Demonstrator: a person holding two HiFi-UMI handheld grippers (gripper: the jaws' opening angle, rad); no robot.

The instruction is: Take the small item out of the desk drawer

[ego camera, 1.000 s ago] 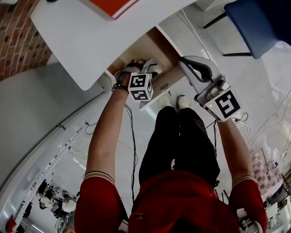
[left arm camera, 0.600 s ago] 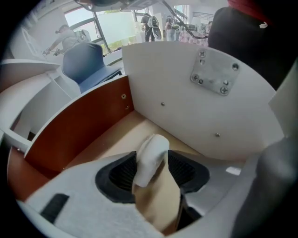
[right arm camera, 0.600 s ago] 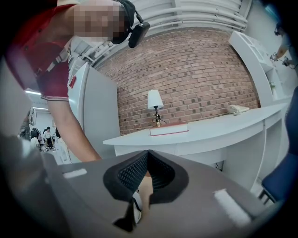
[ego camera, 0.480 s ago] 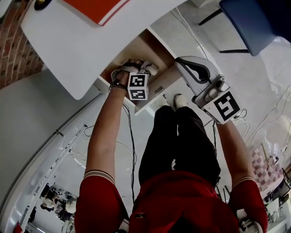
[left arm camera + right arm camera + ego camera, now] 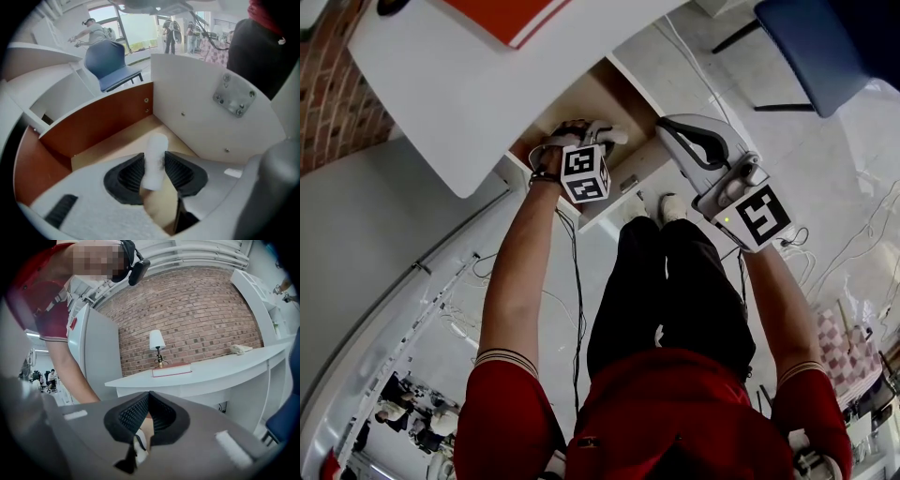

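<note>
Left gripper view: left hand-held gripper (image 5: pixel 155 161) is closing on the white item (image 5: pixel 156 145) in the drawer (image 5: pixel 117 140). Keep it centred on the pads, squeeze lightly, lift straight. Right hand-held gripper (image 5: pixel 149 397) is closed, empty.

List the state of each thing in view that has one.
desk drawer: pulled open.
small white item: upright between jaw pads, above the drawer floor.
left gripper: jaws closing, pads on the small white item.
right gripper: jaws together, nothing between them.
</note>
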